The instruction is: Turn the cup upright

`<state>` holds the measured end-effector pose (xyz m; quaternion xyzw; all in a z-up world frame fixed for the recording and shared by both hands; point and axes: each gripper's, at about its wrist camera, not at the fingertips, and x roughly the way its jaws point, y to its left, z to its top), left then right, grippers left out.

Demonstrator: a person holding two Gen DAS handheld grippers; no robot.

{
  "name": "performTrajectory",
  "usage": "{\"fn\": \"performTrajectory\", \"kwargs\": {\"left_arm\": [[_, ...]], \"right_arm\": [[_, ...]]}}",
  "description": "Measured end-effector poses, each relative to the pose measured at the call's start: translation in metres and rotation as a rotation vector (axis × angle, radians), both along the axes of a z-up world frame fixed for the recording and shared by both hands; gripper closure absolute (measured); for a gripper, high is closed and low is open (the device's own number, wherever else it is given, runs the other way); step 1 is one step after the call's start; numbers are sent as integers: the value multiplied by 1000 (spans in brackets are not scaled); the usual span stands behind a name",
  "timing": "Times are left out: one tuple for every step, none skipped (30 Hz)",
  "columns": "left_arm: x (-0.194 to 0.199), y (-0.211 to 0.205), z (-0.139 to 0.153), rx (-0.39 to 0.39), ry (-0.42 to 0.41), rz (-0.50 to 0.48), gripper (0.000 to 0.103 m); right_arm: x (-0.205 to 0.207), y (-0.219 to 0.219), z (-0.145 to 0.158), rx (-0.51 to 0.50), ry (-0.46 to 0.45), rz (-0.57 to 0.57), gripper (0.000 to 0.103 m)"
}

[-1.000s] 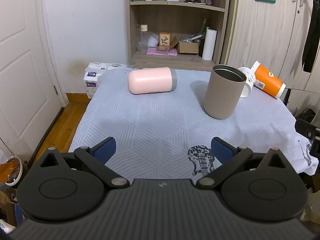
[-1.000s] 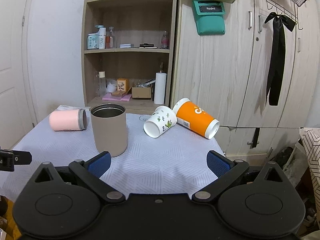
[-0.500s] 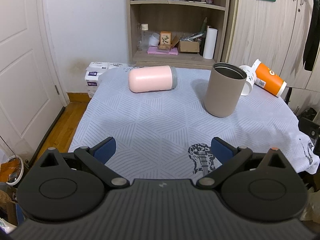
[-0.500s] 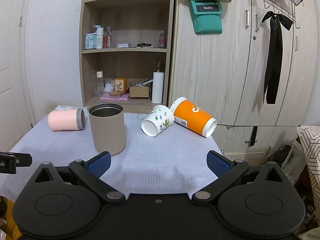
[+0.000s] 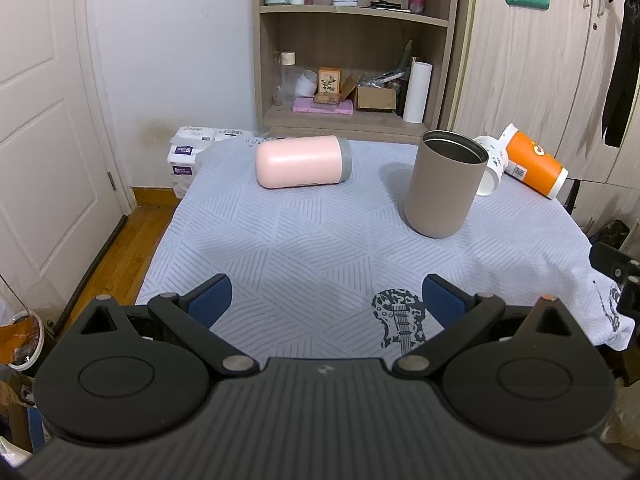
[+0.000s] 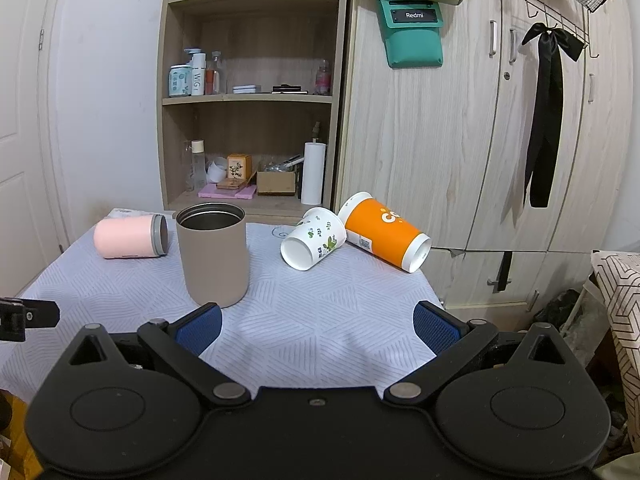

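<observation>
Both tongs hang back at the near edge of the bench [image 5: 320, 240], spread wide and holding nothing: the left tongs [image 5: 326, 300] face the middle of the cloth, the right tongs [image 6: 318, 324] sit a little further right.

One cup is already on its base: the tan tumbler [image 6: 212, 254] stands upright, mouth up, roughly mid-bench. Three are left lying on their sides. The pink cup [image 5: 302, 161] lies at the far left with its grey rim towards the tumbler, well apart from it. The white cup [image 6: 313, 239], with a leaf print, lies at the far right with its mouth towards us, and the orange cup [image 6: 386, 235] lies just behind it, the two touching or very nearly so.

So the job looks about a quarter done if all four count. Neither pair of tongs is near a fallen cup, and I can't tell which one is next.
</observation>
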<state>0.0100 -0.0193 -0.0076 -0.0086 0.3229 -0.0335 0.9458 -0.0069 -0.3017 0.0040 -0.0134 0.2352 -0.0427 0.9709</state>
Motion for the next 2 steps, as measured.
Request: {"fn": "performTrajectory", "kwargs": {"left_arm": [[0, 0, 0, -1, 1, -1, 0], [0, 0, 0, -2, 5, -3, 0]], "right_arm": [[0, 0, 0, 0, 0, 1, 0], [0, 0, 0, 0, 0, 1, 0]]}}
